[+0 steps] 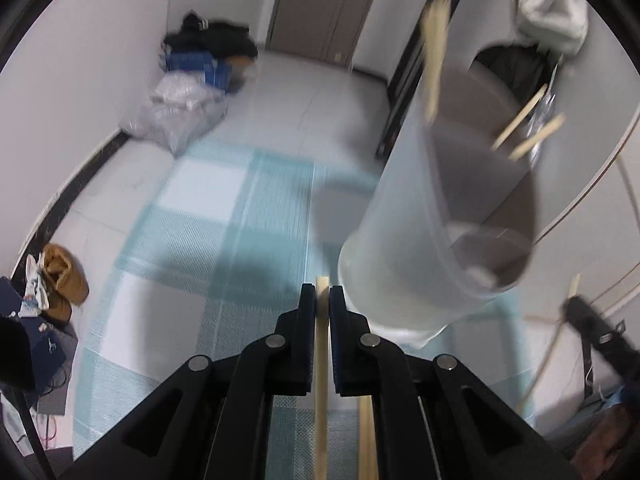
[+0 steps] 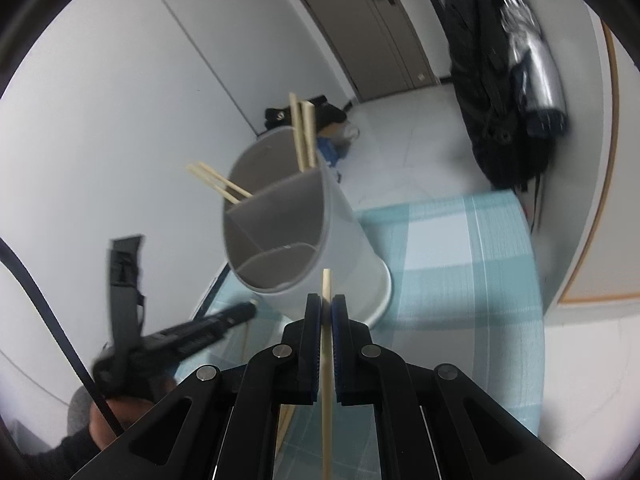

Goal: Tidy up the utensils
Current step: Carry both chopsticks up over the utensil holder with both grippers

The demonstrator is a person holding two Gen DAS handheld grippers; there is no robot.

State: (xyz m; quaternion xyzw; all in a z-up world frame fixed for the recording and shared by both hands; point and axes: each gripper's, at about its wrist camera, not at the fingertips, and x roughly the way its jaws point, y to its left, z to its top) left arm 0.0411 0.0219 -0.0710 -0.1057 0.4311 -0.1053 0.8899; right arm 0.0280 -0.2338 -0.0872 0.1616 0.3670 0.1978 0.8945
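My left gripper [image 1: 322, 294] is shut on a pale wooden chopstick [image 1: 321, 344] that runs lengthwise between its pads. A second chopstick [image 1: 367, 440] lies on the mat under it. Just ahead to the right stands a white utensil holder [image 1: 404, 216] with grey divided compartments. Several chopsticks [image 1: 434, 60] lean out of its far side. In the right wrist view my right gripper [image 2: 327, 304] is shut on another chopstick [image 2: 327, 380], close in front of the holder [image 2: 344, 224]. The left gripper [image 2: 248, 310] shows at lower left, held by a hand [image 2: 116, 412].
A blue and white checked mat [image 1: 208, 208] covers the table. Plastic bags and dark clothes [image 1: 188, 112] are piled on the floor by the wall, near a door [image 1: 320, 4]. Dark coats and a folded umbrella [image 2: 532, 60] hang at the right.
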